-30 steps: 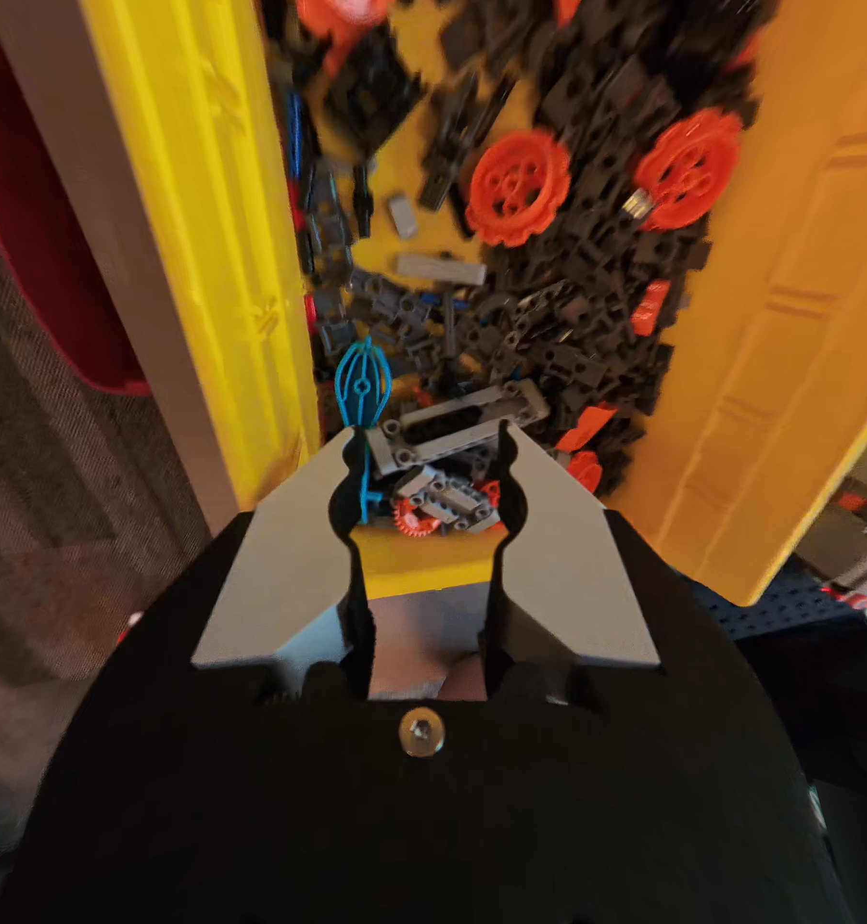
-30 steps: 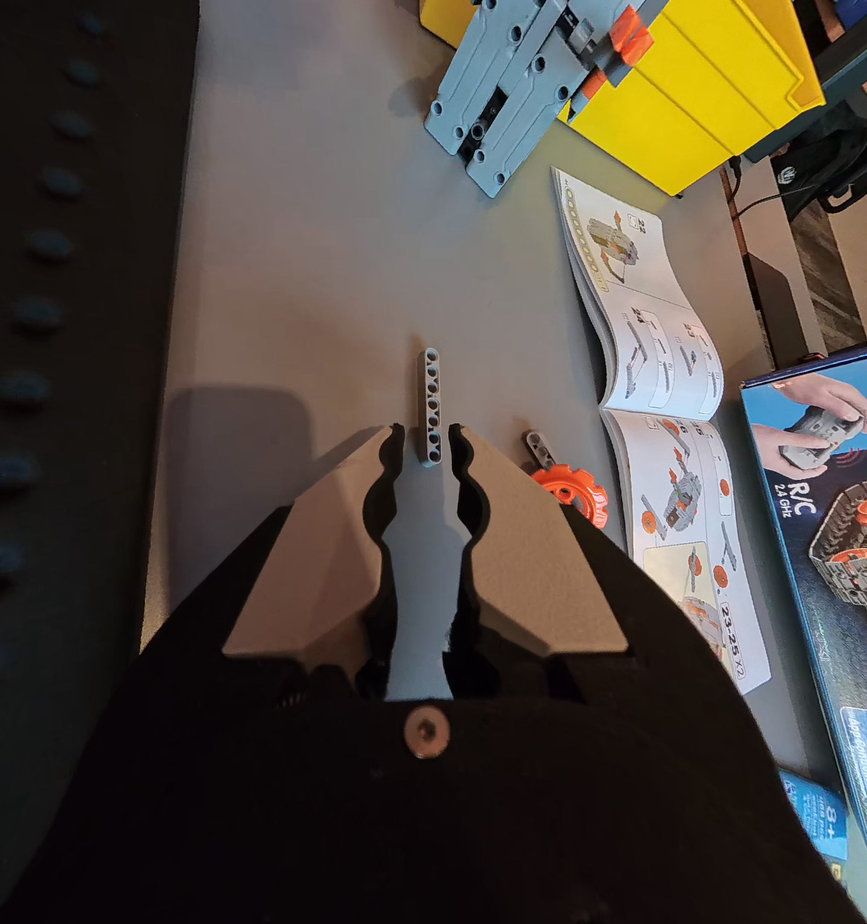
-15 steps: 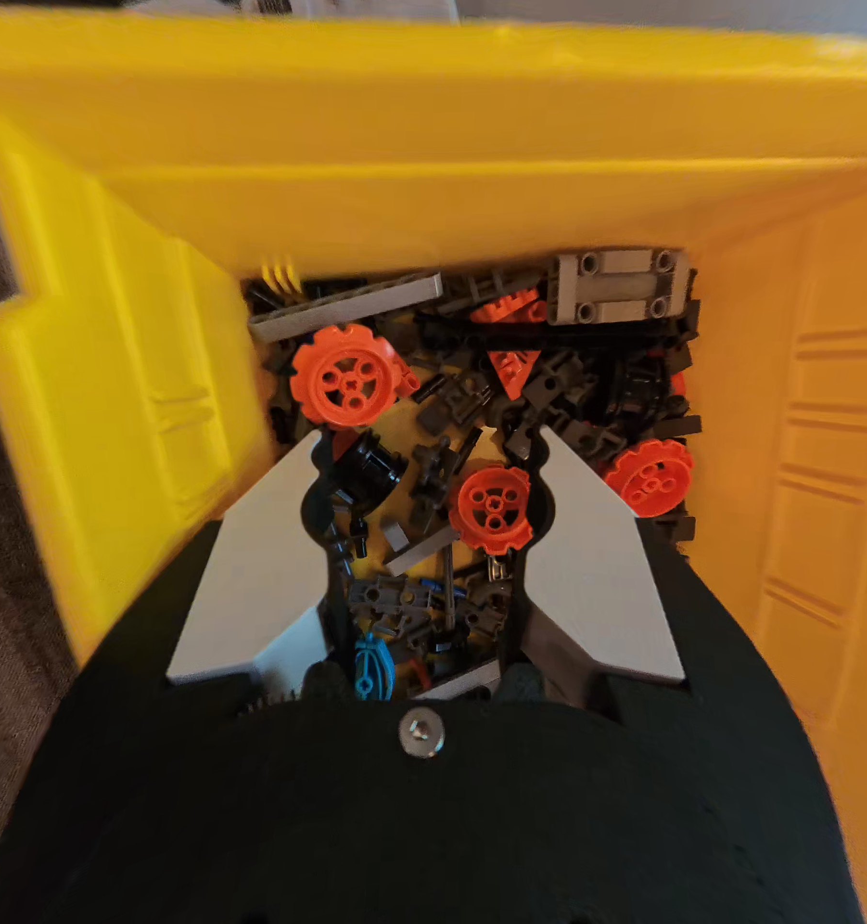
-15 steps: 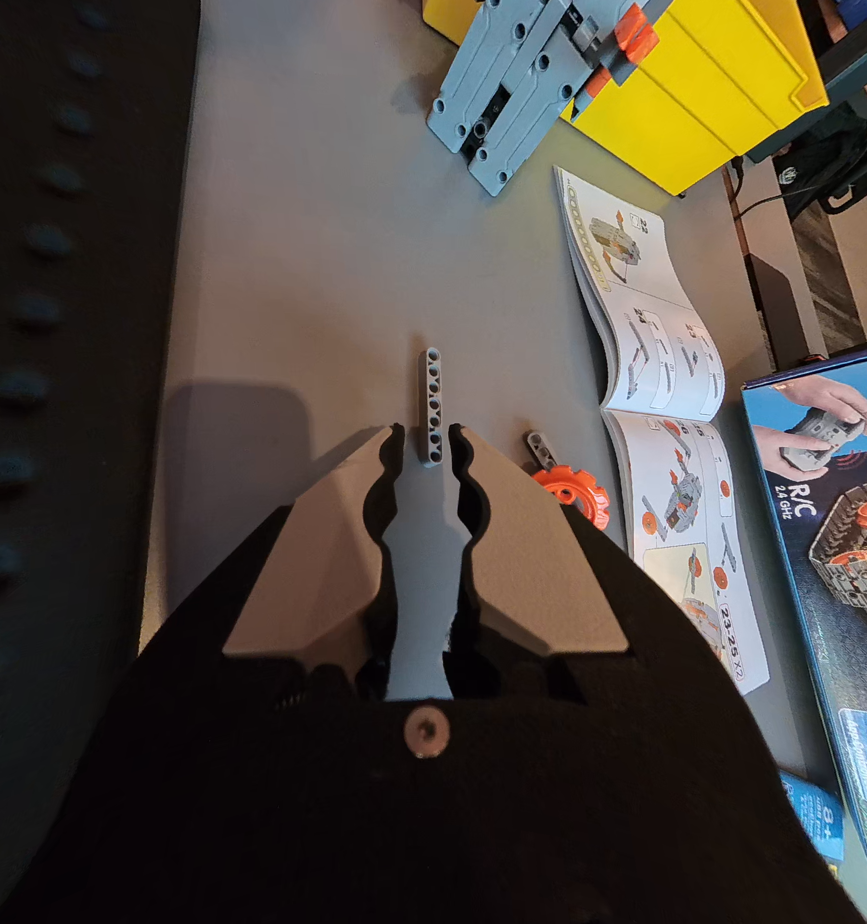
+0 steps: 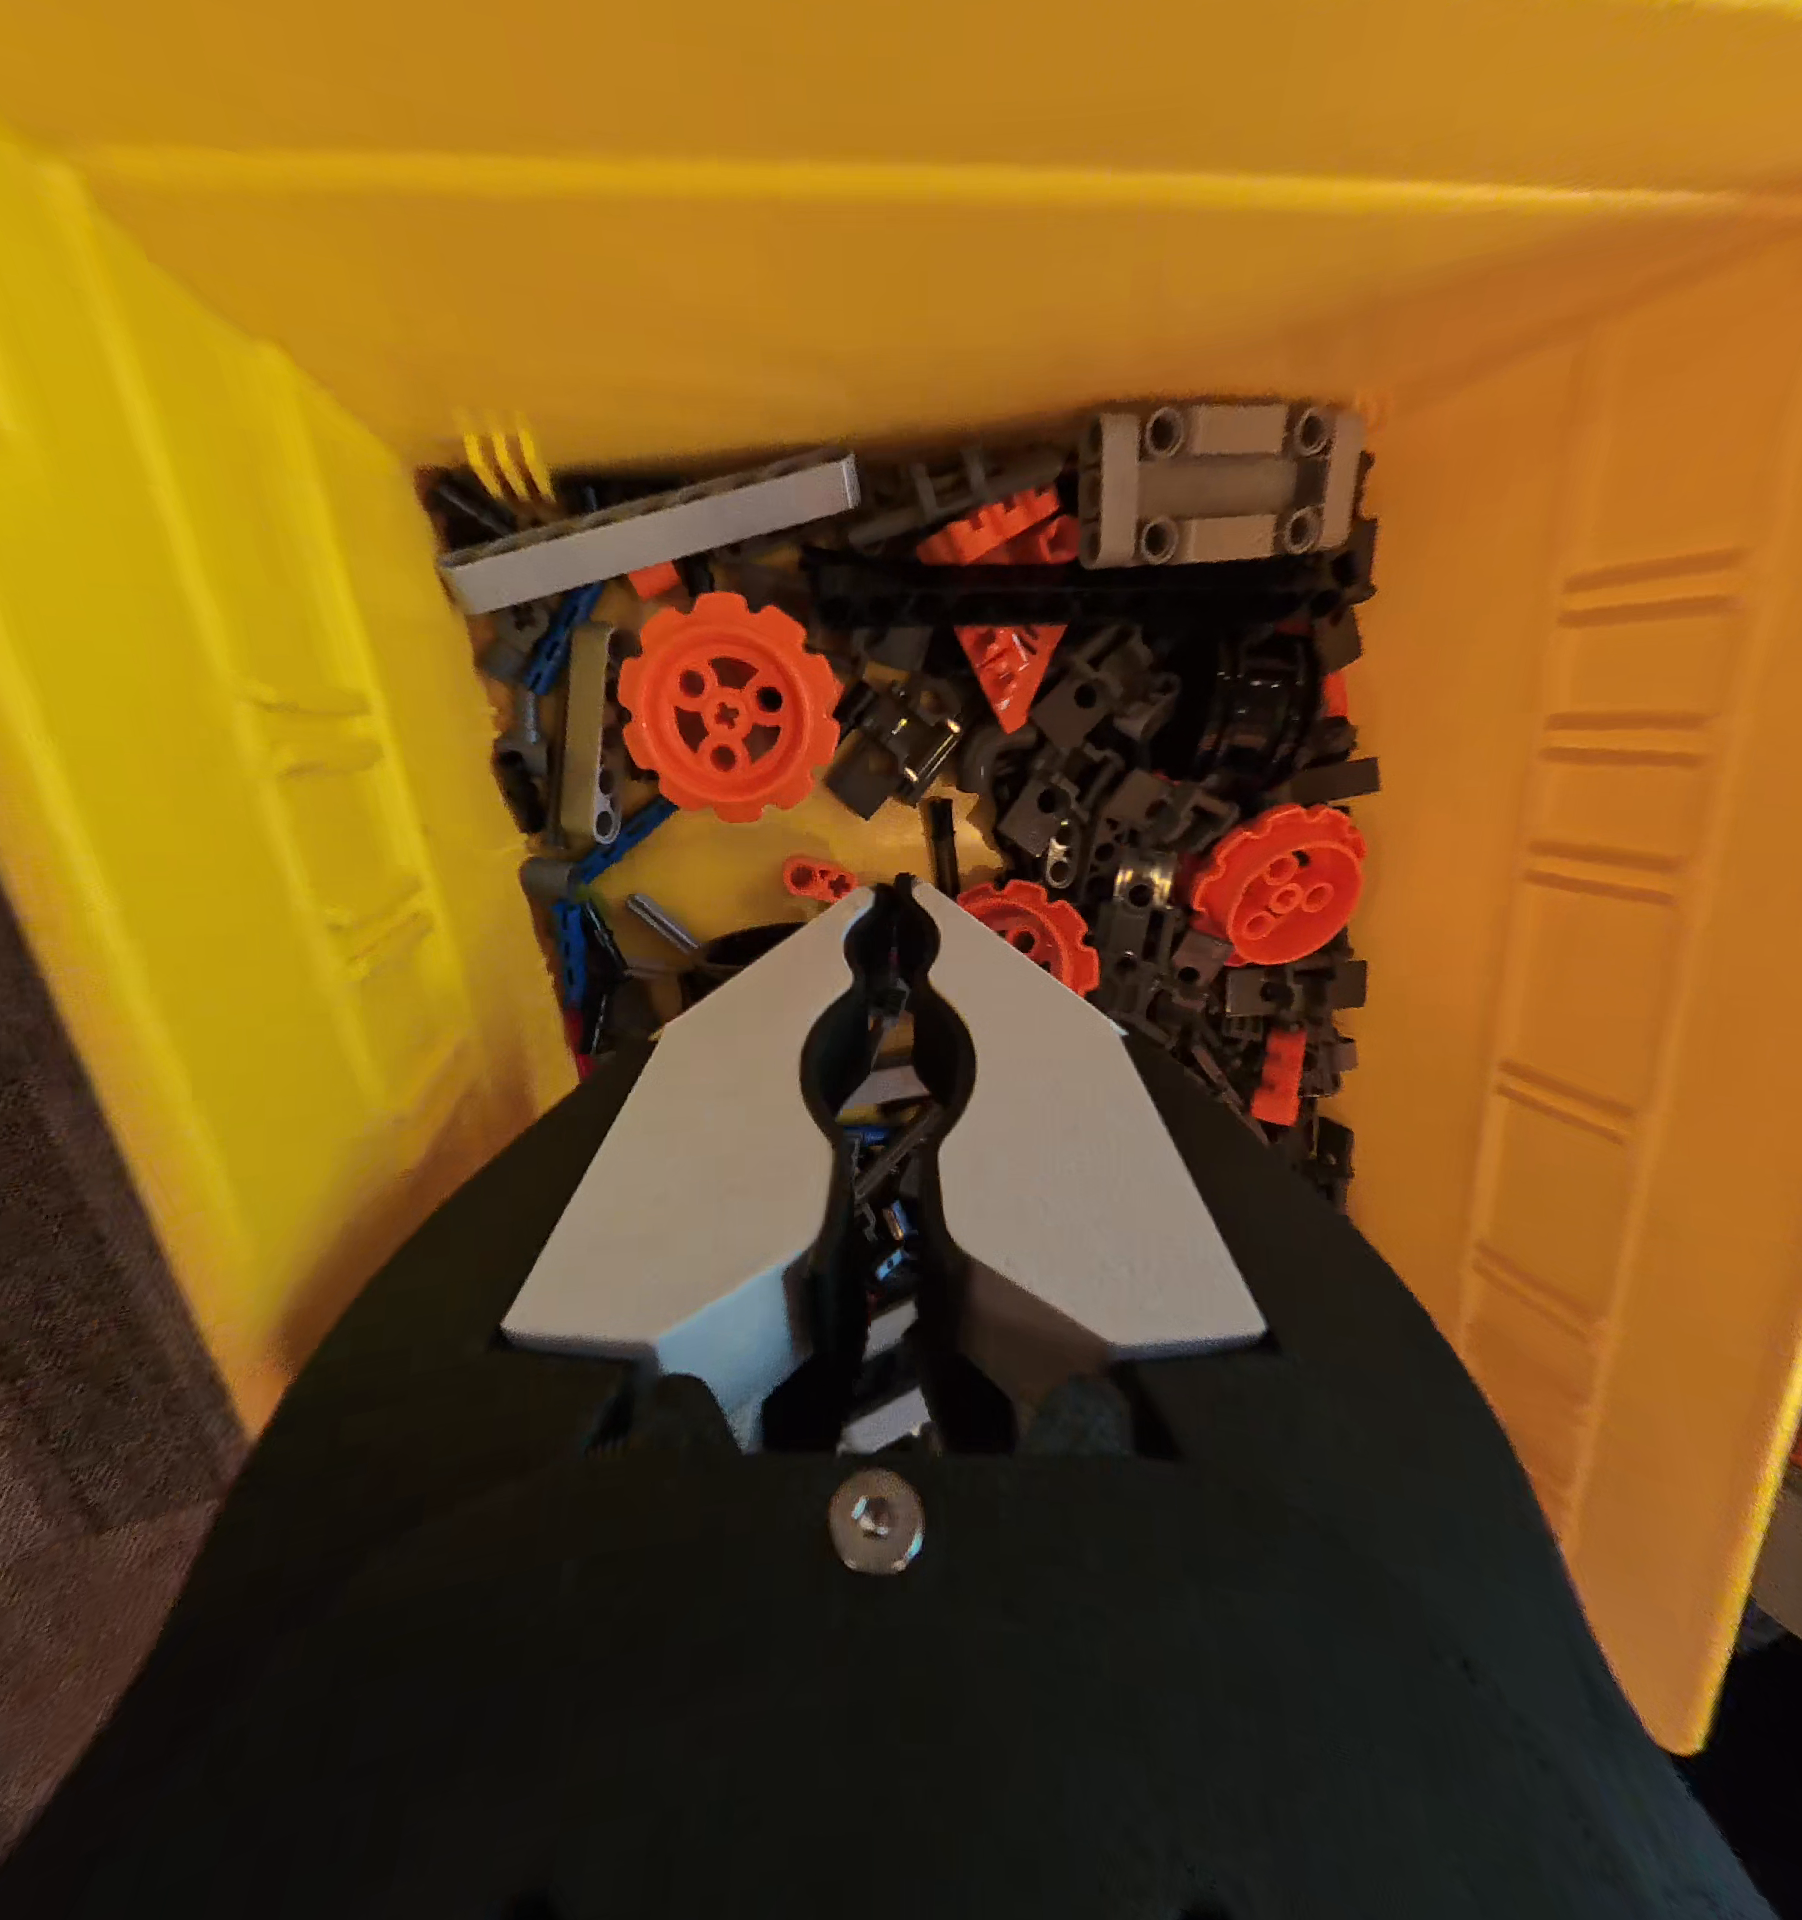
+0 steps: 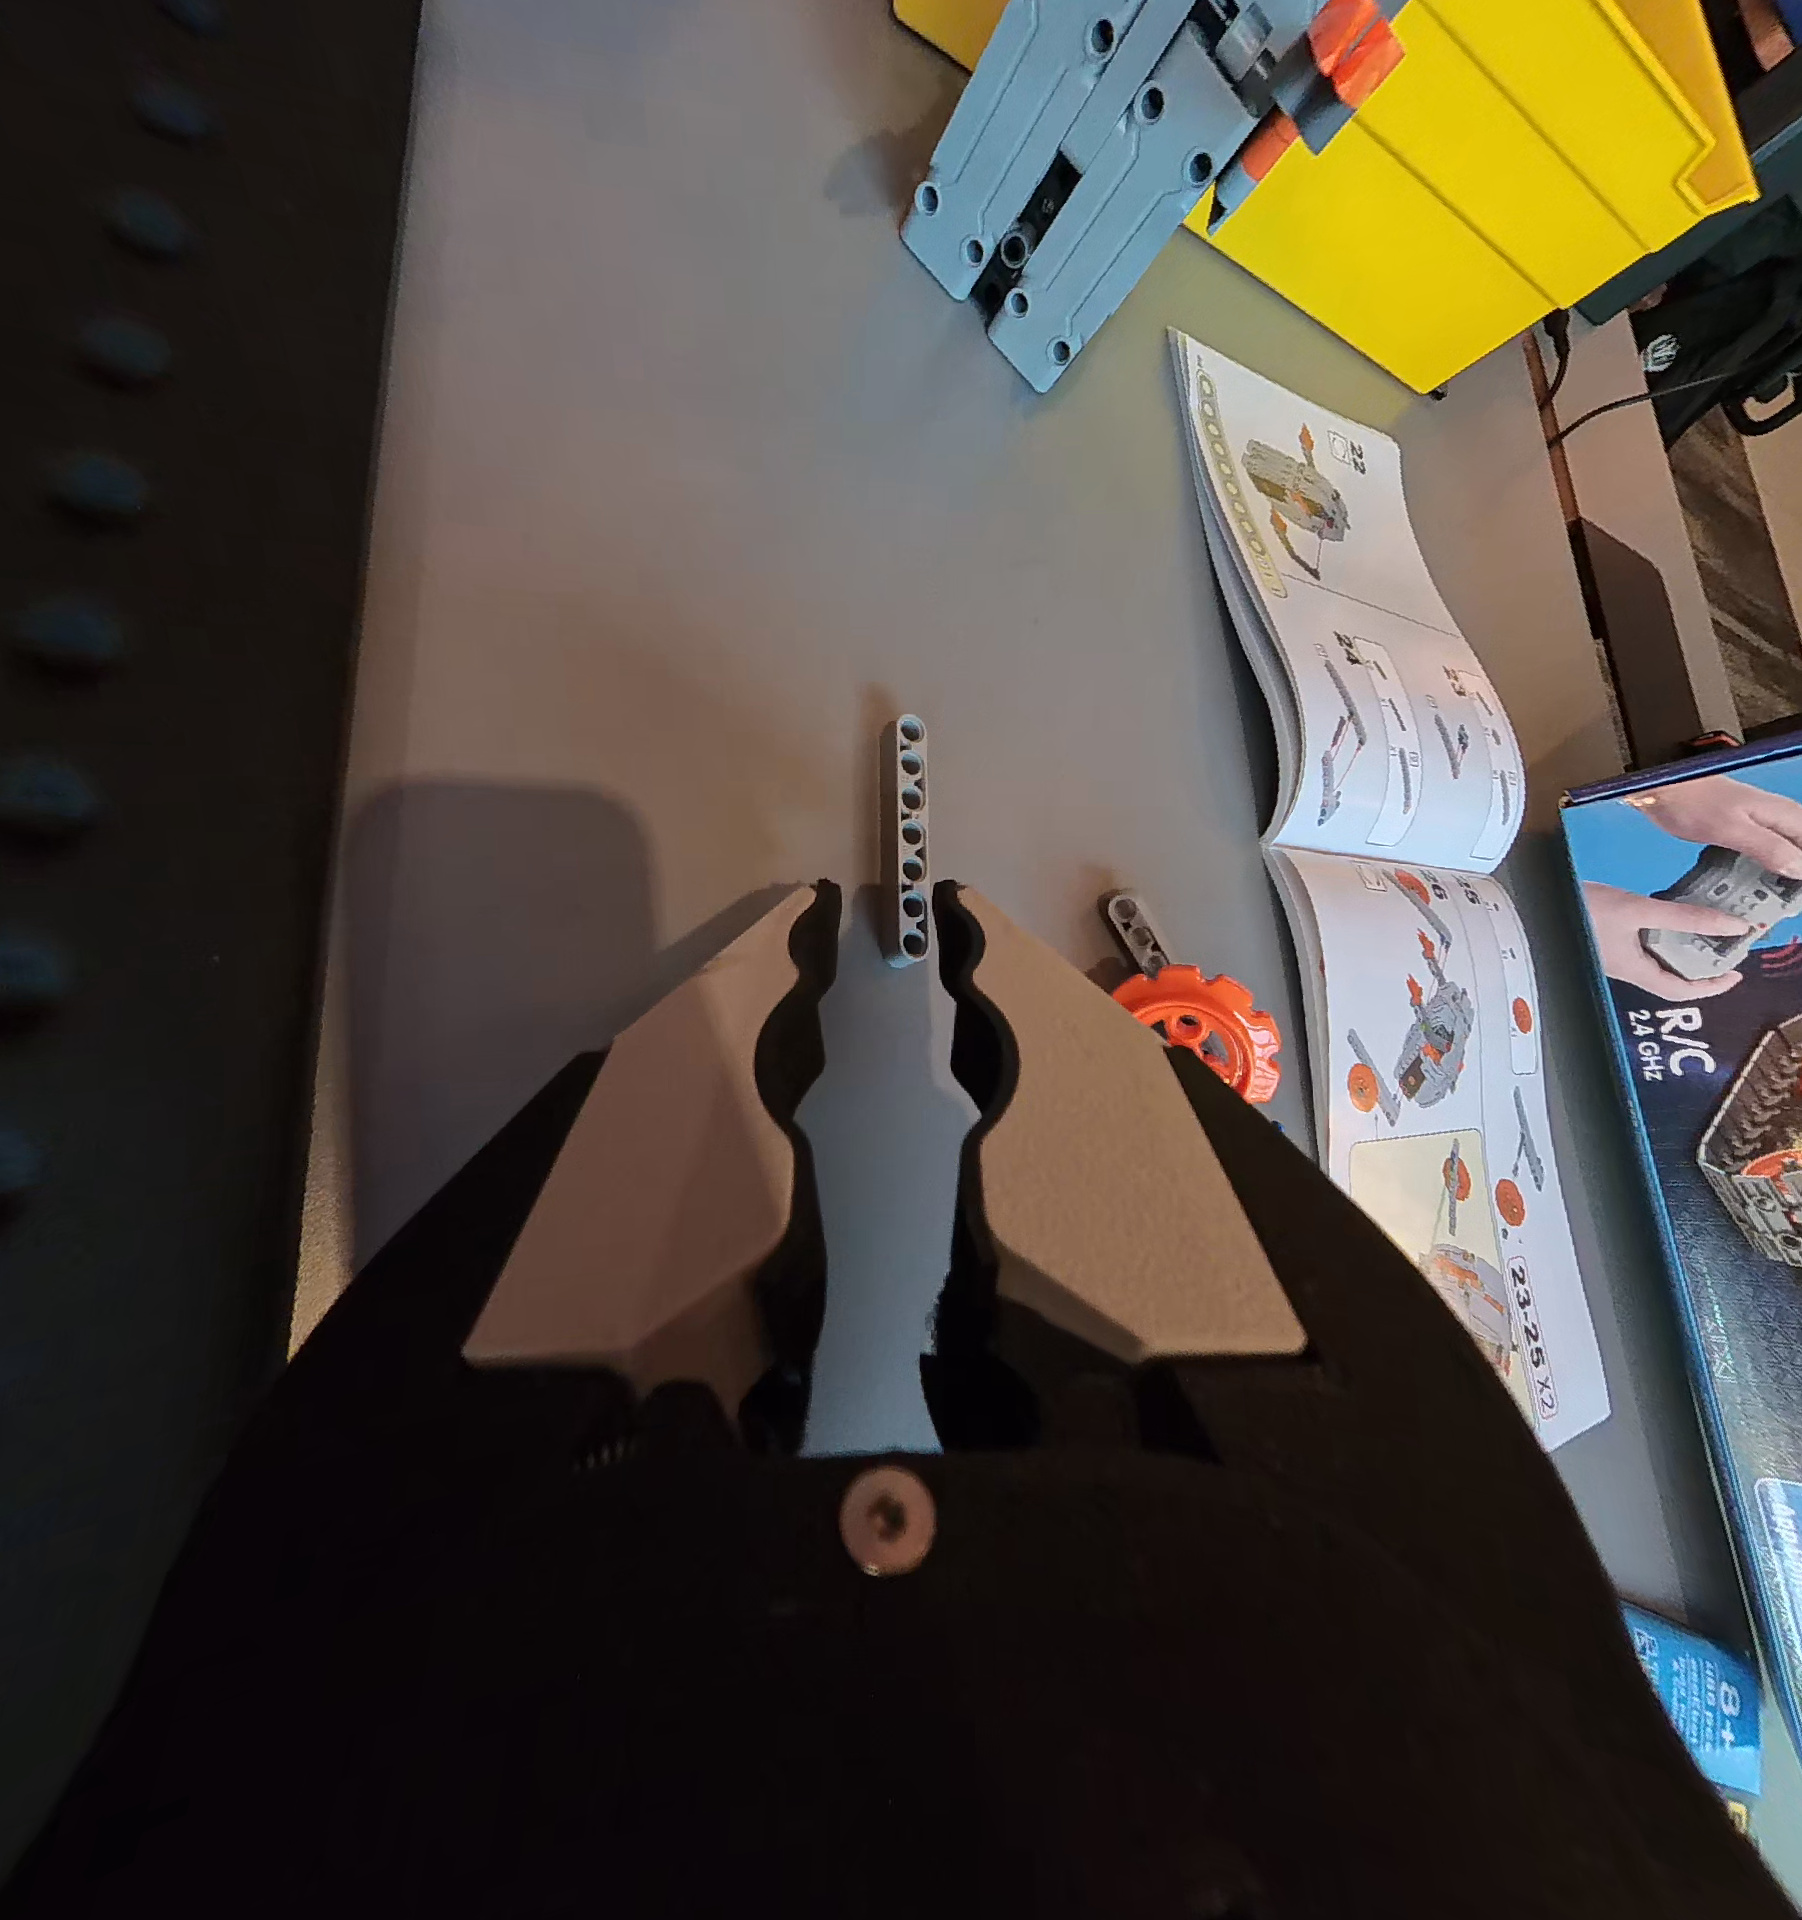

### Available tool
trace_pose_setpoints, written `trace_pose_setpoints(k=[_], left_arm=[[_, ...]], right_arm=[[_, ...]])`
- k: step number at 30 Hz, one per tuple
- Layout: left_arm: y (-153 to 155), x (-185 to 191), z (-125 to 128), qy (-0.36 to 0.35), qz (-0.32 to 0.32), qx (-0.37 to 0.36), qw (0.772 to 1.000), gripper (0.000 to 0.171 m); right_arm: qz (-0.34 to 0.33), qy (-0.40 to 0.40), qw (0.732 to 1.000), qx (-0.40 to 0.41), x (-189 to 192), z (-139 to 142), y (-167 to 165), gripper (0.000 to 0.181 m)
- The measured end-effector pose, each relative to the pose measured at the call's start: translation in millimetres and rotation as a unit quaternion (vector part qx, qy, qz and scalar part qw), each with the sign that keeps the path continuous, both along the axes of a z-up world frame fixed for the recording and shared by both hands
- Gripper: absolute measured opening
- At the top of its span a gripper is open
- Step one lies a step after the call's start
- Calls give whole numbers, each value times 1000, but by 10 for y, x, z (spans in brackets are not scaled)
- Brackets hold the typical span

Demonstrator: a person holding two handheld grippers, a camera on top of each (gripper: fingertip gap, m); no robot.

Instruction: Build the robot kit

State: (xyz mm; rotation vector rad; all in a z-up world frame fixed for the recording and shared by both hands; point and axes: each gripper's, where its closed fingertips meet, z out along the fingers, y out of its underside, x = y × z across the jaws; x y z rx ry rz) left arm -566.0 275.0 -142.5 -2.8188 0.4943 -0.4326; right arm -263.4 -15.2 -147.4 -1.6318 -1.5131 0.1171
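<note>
— Closed now, that left gripper (image 5: 903, 889); half a second ago its fingers stood wide inside the yellow bin (image 5: 1655, 935). Whether the tips pinch anything, I cannot tell.

— Orange wheels in there?

— Three: one large (image 5: 728, 707), two by the right wall.

— Right gripper (image 6: 881, 896)?

— Unmoved, narrowly parted around the near end of one grey beam (image 6: 907, 836) on the table (image 6: 668, 468). One orange wheel (image 6: 1198, 1023) lies just beside.

Bin (image 5: 253, 727): yellow. Wheels (image 5: 728, 709): orange-red, amid mostly black and dark grey parts (image 5: 1115, 769), some blue. Beam (image 6: 907, 837): light grey with dark holes. Table (image 6: 668, 520): grey. Gear (image 6: 1198, 1023): orange. Booklet (image 6: 1375, 748): white with grey-orange diagrams. Box (image 6: 1738, 1143): blue. Grippers (image 5: 905, 883) (image 6: 879, 888): grey fingers, black bodies.
</note>
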Motion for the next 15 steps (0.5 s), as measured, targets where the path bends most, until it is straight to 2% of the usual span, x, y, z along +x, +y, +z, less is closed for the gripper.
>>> trace_pose_setpoints(k=[3, 6, 11, 15], left_arm=[[-29, -5, 108, -17, 4, 4, 1000, 1], [-88, -95, 124, 3, 11, -7, 1000, 23], [-173, -235, 117, 38, 33, -25, 998, 42], [-172, -213, 45, 43, 31, -34, 998, 45]], right_arm=[[0, 1, 1000, -1, -3, -2, 7, 17], [-3, -2, 1000, -1, 6, -13, 16, 17], [-4, 4, 1000, 4, 13, 25, 19, 17], [0, 2, 1000, 6, 5, 24, 3, 17]])
